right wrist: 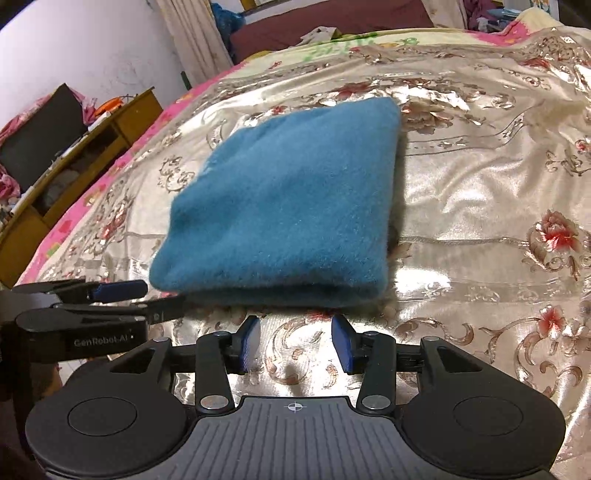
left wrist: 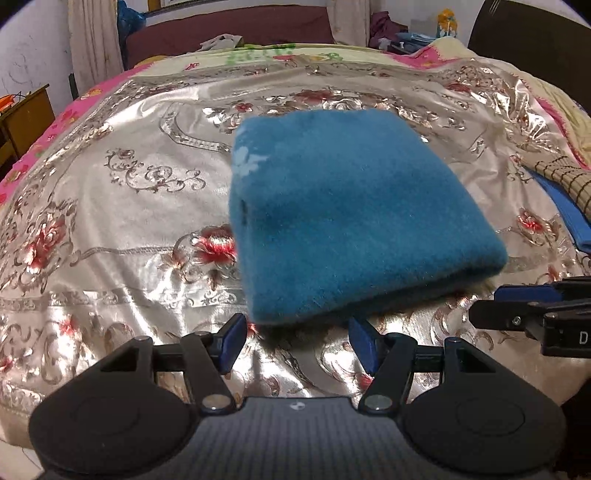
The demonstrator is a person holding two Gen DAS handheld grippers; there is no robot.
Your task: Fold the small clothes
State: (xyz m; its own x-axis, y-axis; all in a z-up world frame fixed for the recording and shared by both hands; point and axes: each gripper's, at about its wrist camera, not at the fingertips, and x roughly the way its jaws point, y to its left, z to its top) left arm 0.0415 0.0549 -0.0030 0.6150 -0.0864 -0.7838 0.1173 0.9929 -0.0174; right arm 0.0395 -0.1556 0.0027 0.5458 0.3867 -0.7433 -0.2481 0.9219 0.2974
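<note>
A fuzzy teal-blue garment point(left wrist: 343, 218) lies folded into a thick rectangle on the shiny floral bedspread point(left wrist: 122, 206). It also shows in the right wrist view point(right wrist: 291, 214). My left gripper point(left wrist: 299, 341) is open and empty, just short of the garment's near edge. My right gripper point(right wrist: 295, 341) is open and empty, just short of the same folded edge. The right gripper shows at the right edge of the left wrist view point(left wrist: 532, 310), and the left gripper shows at the left of the right wrist view point(right wrist: 122, 295).
A checked cloth point(left wrist: 569, 181) and a blue strip point(left wrist: 565, 210) lie on the bed to the right. A wooden desk point(right wrist: 74, 155) stands beside the bed on the left. A dark red headboard point(left wrist: 229, 33) and clutter are at the back.
</note>
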